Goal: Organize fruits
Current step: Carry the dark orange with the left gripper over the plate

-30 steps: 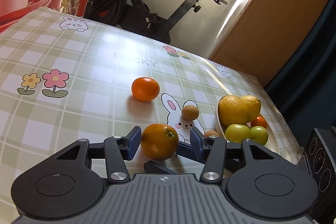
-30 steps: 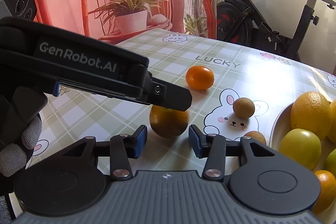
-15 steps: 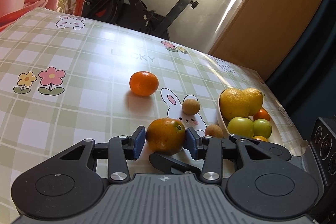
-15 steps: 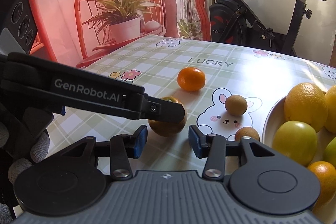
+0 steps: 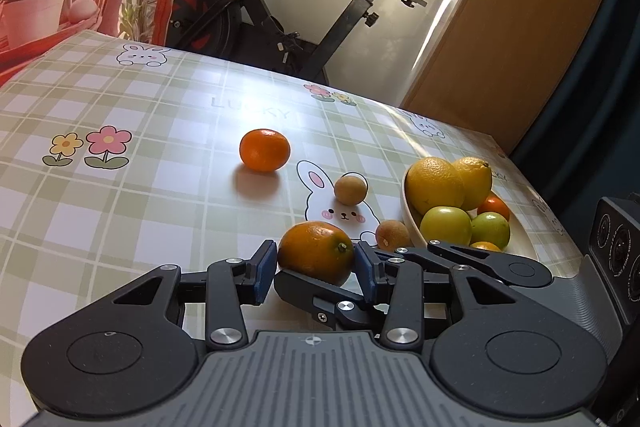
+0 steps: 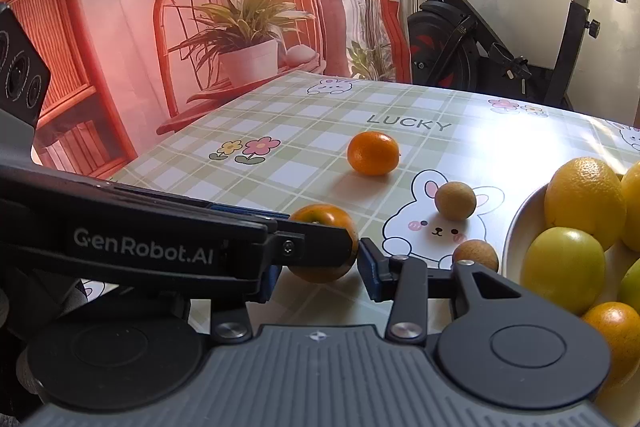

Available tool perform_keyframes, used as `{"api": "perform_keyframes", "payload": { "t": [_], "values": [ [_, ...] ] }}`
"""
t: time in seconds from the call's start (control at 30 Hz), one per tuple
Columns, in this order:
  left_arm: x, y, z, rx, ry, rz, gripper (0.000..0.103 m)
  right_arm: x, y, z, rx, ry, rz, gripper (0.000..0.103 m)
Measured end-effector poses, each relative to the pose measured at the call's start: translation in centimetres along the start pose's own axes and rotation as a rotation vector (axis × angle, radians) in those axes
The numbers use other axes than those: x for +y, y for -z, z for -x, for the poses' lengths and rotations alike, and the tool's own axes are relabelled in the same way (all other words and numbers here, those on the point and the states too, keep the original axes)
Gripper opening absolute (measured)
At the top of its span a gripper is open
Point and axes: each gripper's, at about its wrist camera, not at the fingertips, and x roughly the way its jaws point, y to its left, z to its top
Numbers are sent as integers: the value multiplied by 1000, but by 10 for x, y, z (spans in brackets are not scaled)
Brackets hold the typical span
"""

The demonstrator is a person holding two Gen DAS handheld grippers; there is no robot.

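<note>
L gripper [image 5: 315, 269] is clamped on an orange [image 5: 316, 251], both blue pads pressed to its sides, just above the checked tablecloth [image 5: 160, 187]. R gripper [image 6: 320, 273] sits crossed under the L one, jaws closing, narrow gap; its pads don't visibly press the orange, which lies just beyond them. Farther out: a mandarin [image 5: 265, 150] mid-table, two small brown fruits [image 5: 351, 190] on the bunny print. Bowl [image 5: 408, 211] at right w/ yellow and green fruit. Exercise bike [image 5: 288, 11] behind the table.

an orange [image 5: 315, 251] sits between the left gripper's [image 5: 315, 269] jaws, bowl [image 5: 412, 217] to its right.
</note>
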Motion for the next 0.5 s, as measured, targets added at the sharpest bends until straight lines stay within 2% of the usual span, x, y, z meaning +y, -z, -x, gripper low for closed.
{"api": "perform_keyframes", "payload": {
  "t": [0.23, 0.5],
  "values": [
    [-30, -4, 15, -39, -10, -10, 45, -1, 5, 26, -55, -2, -19, 44],
    [-81, -18, 10, -49, 32, -79, 45, -19, 1, 68, -161, 45, -45, 44]
  ]
}}
